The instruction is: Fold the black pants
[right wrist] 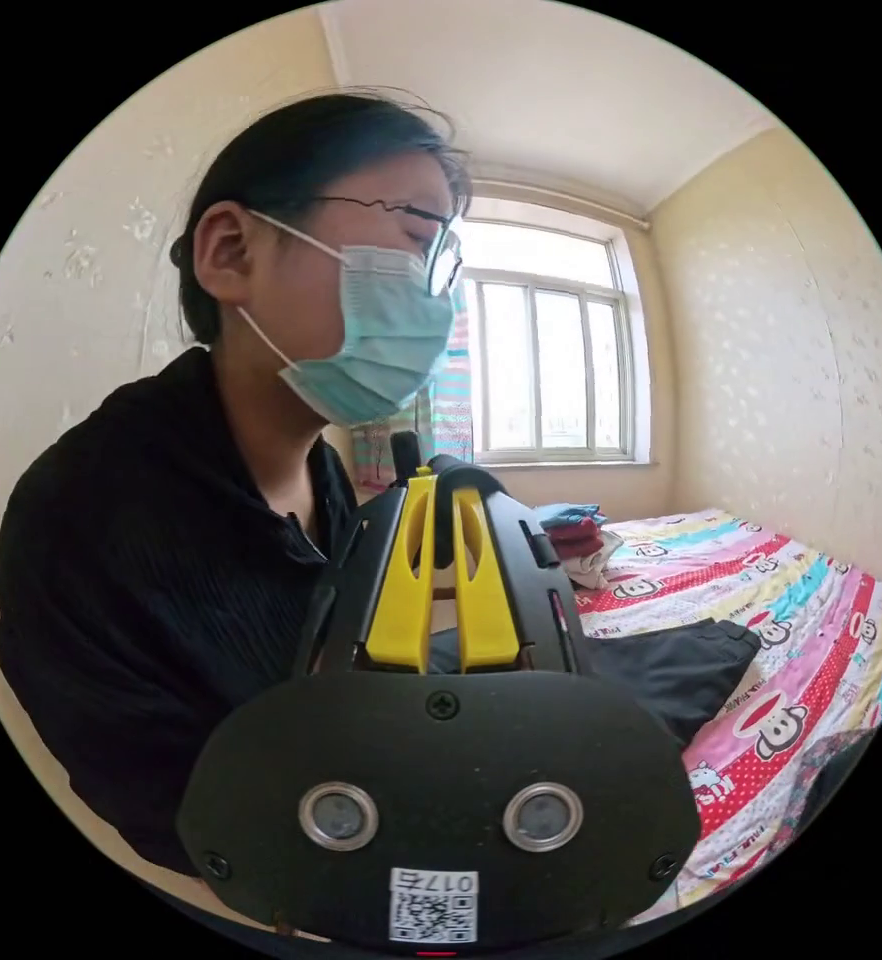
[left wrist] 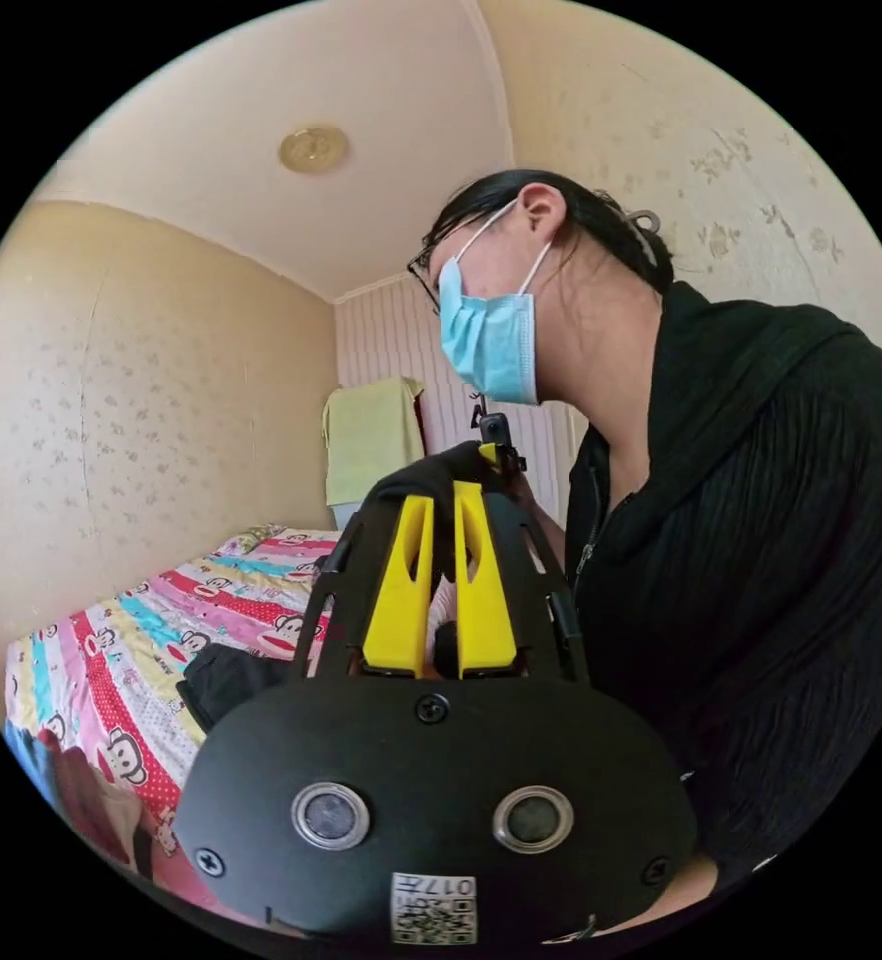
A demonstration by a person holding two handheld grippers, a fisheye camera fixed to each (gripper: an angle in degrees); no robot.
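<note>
In the left gripper view, the left gripper (left wrist: pixel 444 500) is seen with its two yellow jaws drawn close together, and a fold of the black pants (left wrist: pixel 423 478) is pinched between them near the tips. More of the black cloth is seen lower down, lying on the bed (left wrist: pixel 111 650), which is covered by a striped sheet printed with cartoon monkeys in pink, red, teal and yellow. The bed is set against a cream wall (left wrist: pixel 151 400) patterned with small pale flowers. A light green towel (left wrist: pixel 369 438) is hung at the far end of the room, before a panelled white surface. A round ceiling lamp (left wrist: pixel 313 148) is fixed above. A person in a black ribbed top (left wrist: pixel 761 560) and a blue mask is seen just behind the gripper.

In the right gripper view, the right gripper (right wrist: pixel 443 505) is likewise clenched, with black fabric gripped between its yellow jaws at the tips. The remainder of the pants is draped down onto the bed beside the gripper's body. A small stack of folded clothes (right wrist: pixel 576 540) in blue, dark red and white is placed on the bed below a bright window (right wrist: pixel 551 365). A striped curtain (right wrist: pixel 449 390) is hung beside the window.
</note>
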